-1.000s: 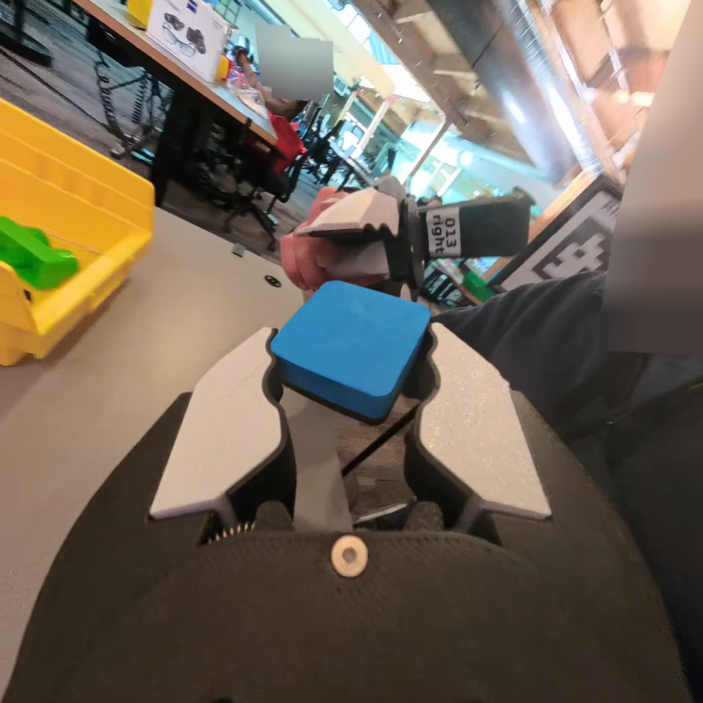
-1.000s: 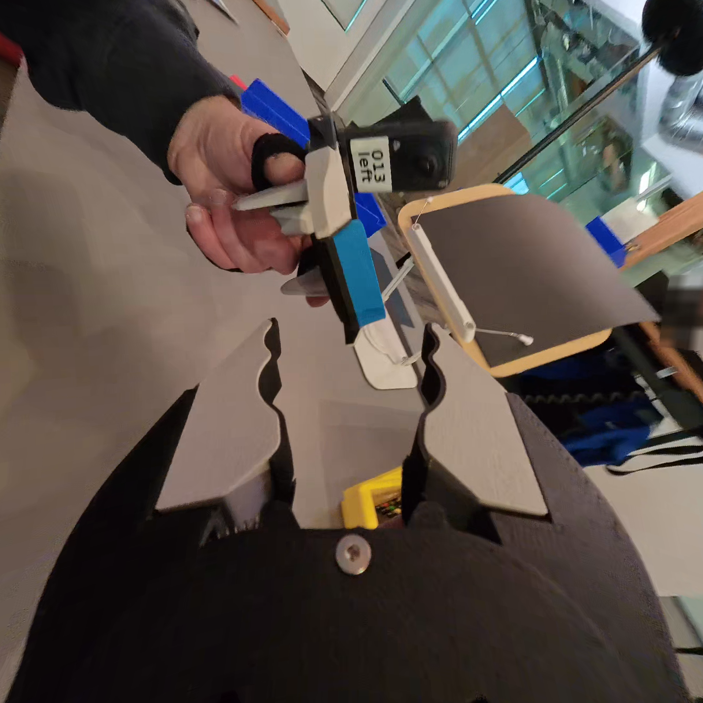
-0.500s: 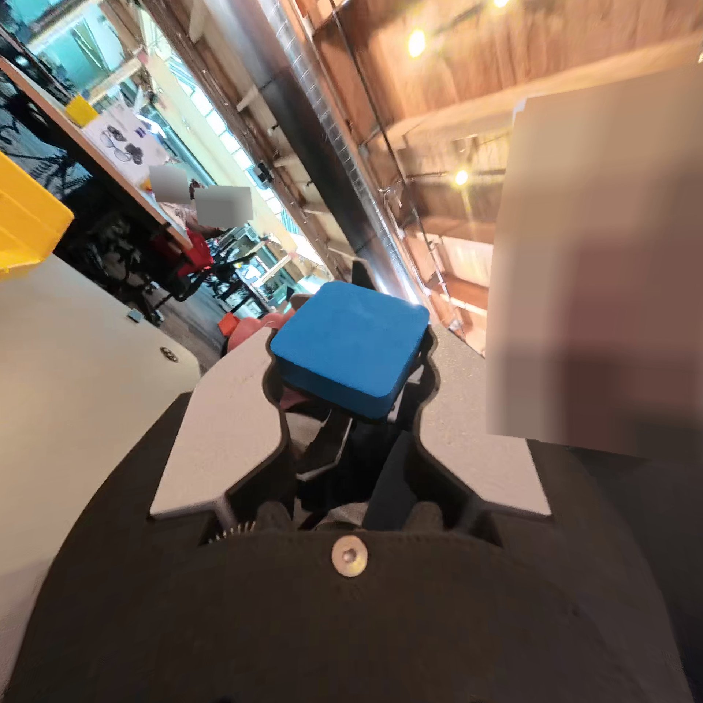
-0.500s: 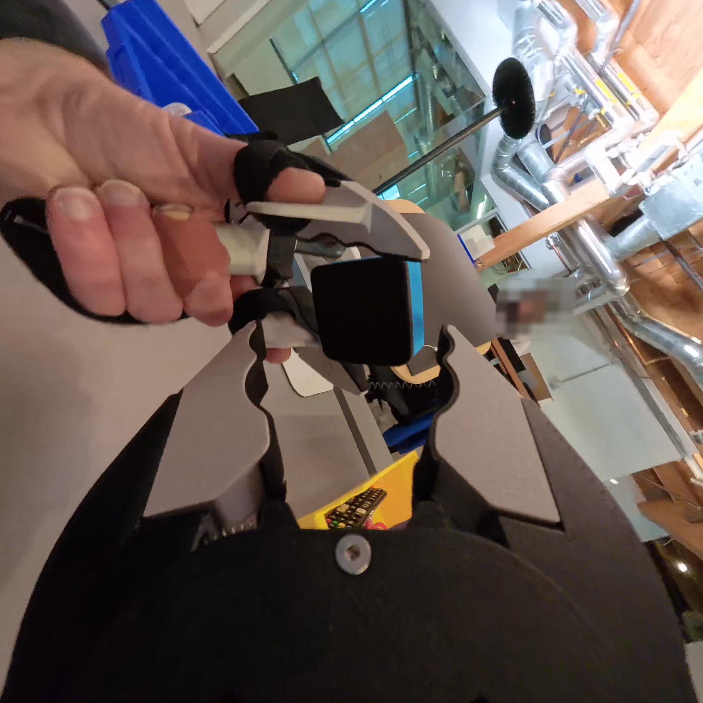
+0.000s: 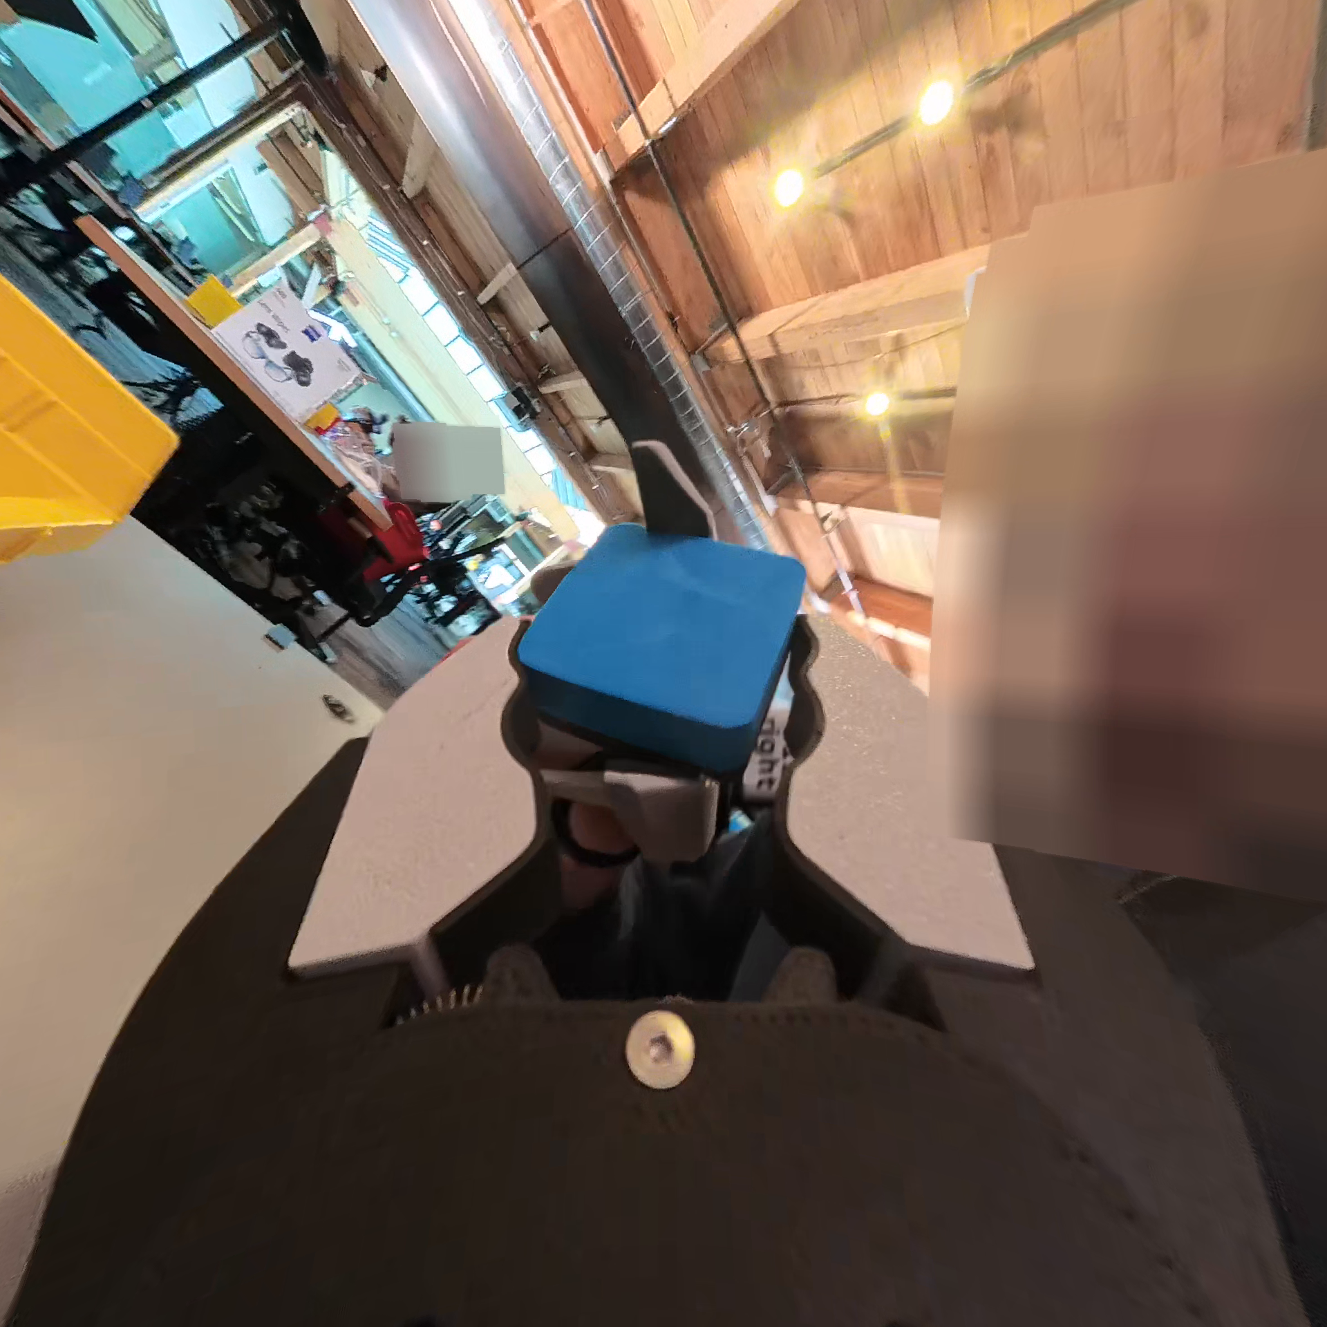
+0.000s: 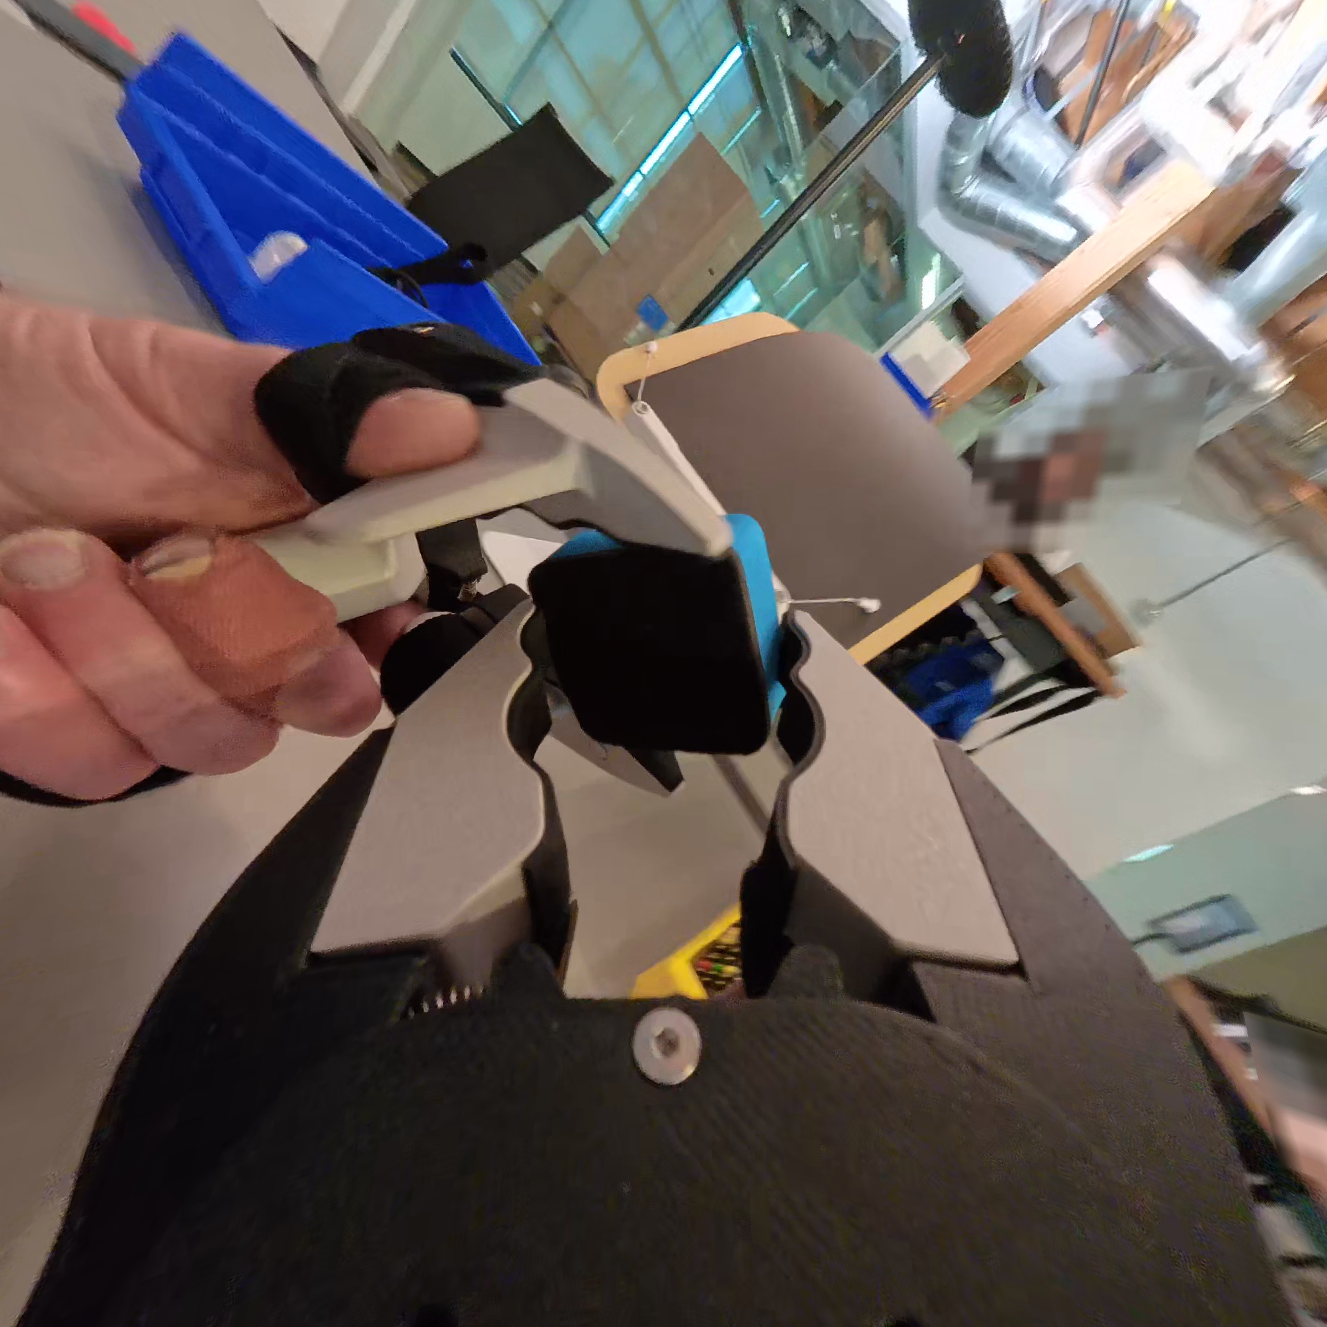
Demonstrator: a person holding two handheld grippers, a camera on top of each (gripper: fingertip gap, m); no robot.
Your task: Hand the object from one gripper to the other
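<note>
Up close, the left hand-held gripper [image 5: 657,678] is clamped on the square blue pad [image 5: 657,632], its grey fingers [image 5: 445,775] pressing two opposite edges; the right hand-held gripper [image 6: 657,675] brackets the same pad's black underside [image 6: 650,646], its jaws close against the sides, though whether they pinch it I cannot tell; beyond, a yellow bin [image 5: 64,438] sits on the pale bench [image 5: 143,718].

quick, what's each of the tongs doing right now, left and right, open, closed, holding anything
Left tongs: shut on the blue pad, gripping its two sides.
Right tongs: around the same blue pad, black side facing the camera; whether they have clamped it cannot be told.
</note>
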